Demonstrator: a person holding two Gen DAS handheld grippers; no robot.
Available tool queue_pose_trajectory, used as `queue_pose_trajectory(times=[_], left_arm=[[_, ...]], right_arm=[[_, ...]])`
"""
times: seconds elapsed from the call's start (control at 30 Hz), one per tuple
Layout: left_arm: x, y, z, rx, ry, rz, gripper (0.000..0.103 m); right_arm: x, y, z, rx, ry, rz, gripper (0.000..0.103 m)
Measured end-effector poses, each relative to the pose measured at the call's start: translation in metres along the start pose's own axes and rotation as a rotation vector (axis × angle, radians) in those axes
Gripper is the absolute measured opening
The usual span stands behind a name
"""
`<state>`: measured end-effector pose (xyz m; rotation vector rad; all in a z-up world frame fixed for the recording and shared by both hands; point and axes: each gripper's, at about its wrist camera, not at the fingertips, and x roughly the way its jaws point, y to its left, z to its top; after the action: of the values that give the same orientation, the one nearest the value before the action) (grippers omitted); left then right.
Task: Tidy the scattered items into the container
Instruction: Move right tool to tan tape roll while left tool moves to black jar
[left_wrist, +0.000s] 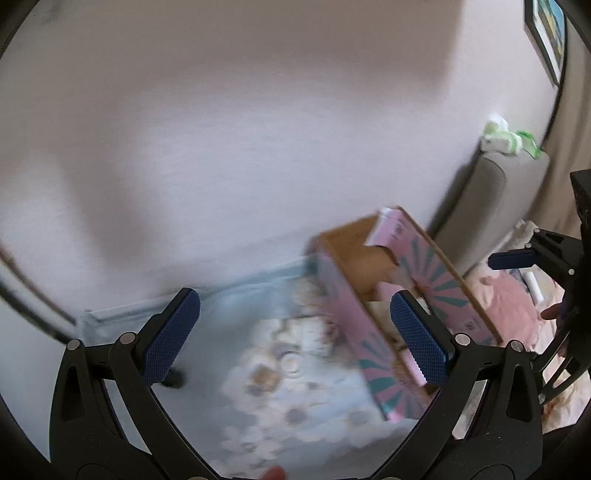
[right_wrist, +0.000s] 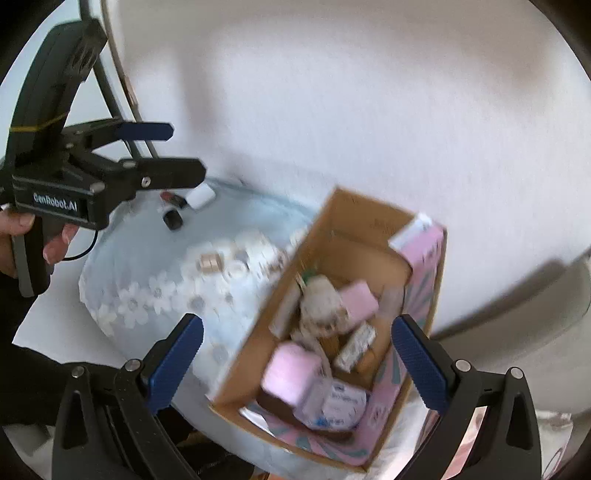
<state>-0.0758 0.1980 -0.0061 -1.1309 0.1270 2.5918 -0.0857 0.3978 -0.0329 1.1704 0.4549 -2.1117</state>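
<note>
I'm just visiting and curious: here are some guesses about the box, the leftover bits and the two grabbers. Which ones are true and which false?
1. The cardboard box already holds several items. True.
2. The right gripper clamps a pink packet. False: its jaws are wide open and empty.
3. Small items lie on the blue floral cushion, outside the box. True.
4. The left gripper carries a white case. False: nothing is between its fingers.
5. The box is closed with a lid. False: its top is open.

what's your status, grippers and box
Left gripper and right gripper open, empty. Box part filled. Small items remain on cushion. Nothing blocking.
</note>
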Motion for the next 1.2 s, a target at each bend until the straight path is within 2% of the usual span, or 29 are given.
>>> queue_pose_trajectory(times=[0.17, 0.37, 0.53, 0.67, 0.73, 0.83, 1.0, 1.2], left_arm=[[-0.024, 0.050, -0.009, -0.062, -0.031, 0.045, 0.103], [-0.044, 0.106, -0.028, -0.118, -0.062, 0.099, 0.103], [-0.040, 0.146, -0.047, -0.150, -0.038, 0.151, 0.103], [-0.023, 0.176, -0.074, -0.239, -0.018, 0.098, 0.103], [-0.011, 0.183, -0.091, -0.254, -0.024, 0.111, 0.103], [0.017, 0.185, -0.121, -0.232, -0.012, 0.152, 0.103], [0.071, 0.186, -0.163, -0.196, 0.034, 0.121, 0.100], [0.113, 0.184, -0.175, -0.152, 0.048, 0.103, 0.093]], right_arm=[[0.000, 0.026, 0.026, -0.027, -0.025, 0.005, 0.102], [0.021, 0.063, 0.048, -0.038, -0.027, 0.046, 0.102], [0.040, 0.091, 0.061, -0.021, -0.053, 0.068, 0.102], [0.058, 0.108, 0.064, 0.018, -0.081, 0.065, 0.102], [0.073, 0.115, 0.062, 0.041, -0.082, 0.053, 0.102], [0.096, 0.124, 0.053, 0.091, -0.092, 0.022, 0.102], [0.152, 0.140, 0.028, 0.178, -0.079, -0.026, 0.101], [0.197, 0.156, 0.013, 0.172, -0.105, -0.133, 0.097]])
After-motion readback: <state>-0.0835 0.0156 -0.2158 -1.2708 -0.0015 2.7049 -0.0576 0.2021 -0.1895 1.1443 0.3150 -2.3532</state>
